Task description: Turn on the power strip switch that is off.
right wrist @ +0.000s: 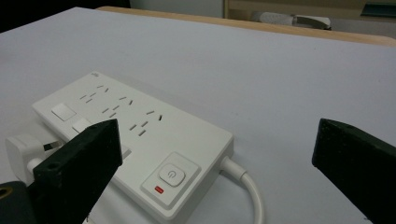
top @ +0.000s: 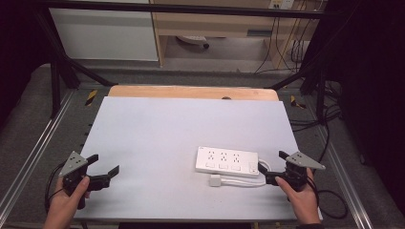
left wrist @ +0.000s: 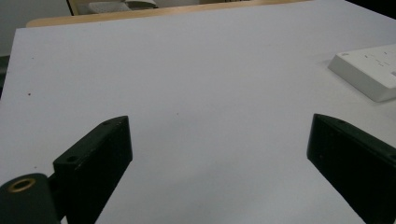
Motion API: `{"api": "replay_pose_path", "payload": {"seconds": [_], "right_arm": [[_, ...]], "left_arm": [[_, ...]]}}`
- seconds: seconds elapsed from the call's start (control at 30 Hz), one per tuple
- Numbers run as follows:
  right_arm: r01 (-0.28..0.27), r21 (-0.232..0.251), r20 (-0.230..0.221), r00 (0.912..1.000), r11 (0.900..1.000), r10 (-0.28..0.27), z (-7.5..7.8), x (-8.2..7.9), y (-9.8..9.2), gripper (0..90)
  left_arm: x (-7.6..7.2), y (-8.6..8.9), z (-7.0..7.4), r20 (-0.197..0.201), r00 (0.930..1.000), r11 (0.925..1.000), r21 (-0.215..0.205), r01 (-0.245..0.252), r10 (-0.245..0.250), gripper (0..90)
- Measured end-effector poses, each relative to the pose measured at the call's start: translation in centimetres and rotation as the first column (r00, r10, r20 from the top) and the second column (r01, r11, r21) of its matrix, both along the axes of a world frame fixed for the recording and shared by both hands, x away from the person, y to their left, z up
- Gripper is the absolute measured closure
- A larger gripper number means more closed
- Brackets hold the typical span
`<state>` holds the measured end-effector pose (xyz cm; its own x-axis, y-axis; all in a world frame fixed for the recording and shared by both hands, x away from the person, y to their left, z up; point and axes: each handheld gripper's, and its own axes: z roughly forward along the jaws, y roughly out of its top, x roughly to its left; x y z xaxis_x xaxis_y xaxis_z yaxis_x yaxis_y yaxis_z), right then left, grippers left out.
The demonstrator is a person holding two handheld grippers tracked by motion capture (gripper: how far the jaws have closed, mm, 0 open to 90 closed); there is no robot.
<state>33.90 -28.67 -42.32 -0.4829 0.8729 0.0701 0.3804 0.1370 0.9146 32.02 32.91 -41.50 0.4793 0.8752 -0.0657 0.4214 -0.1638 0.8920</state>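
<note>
**Power strip waits by the right gripper**

The power strip lies flat on the white table, in the lower right part of the high view. It has three sets of holes on top and a round button at one end, with a small red mark beside it. Its white cord loops along its near side, and the plug rests on the table just below the strip, not pushed into any holes.

What could go wrong? The strip is light and lies loose, so a push from one jaw may make it slide or spin away. The cord is curled close by, so a jaw could catch it and drag the strip along. A bump on the button could switch it by mistake. The plug is small and sits right against the cord, so a grab there may pinch both.

The right gripper is just beside the button end of the strip, in the lower right of the high view. Its jaws stand wide apart and hold nothing. In the right gripper view, the strip lies ahead, closer to the left jaw, not touching.

The left gripper sits in the lower left, well apart from the strip. Its jaws are spread wide too, with bare table between them.
</note>
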Motion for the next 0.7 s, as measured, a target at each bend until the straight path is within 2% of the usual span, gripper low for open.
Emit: {"api": "replay_pose_path", "payload": {"seconds": [0.43,0.7], "right_arm": [[0.014,0.024,0.018,0.9997,1.0,-0.015,0.9,-0.1,0.6,2.1],[0.045,0.044,0.015,0.9988,0.998,-0.046,1.6,-0.1,1.2,2.5]], "left_arm": [[0.0,0.1,0.0,-0.001,1.0,1.0,0.003,-0.002,0.002,6.9],[0.0,0.1,0.0,-0.004,1.0,1.0,0.006,0.001,-0.001,6.9]]}}
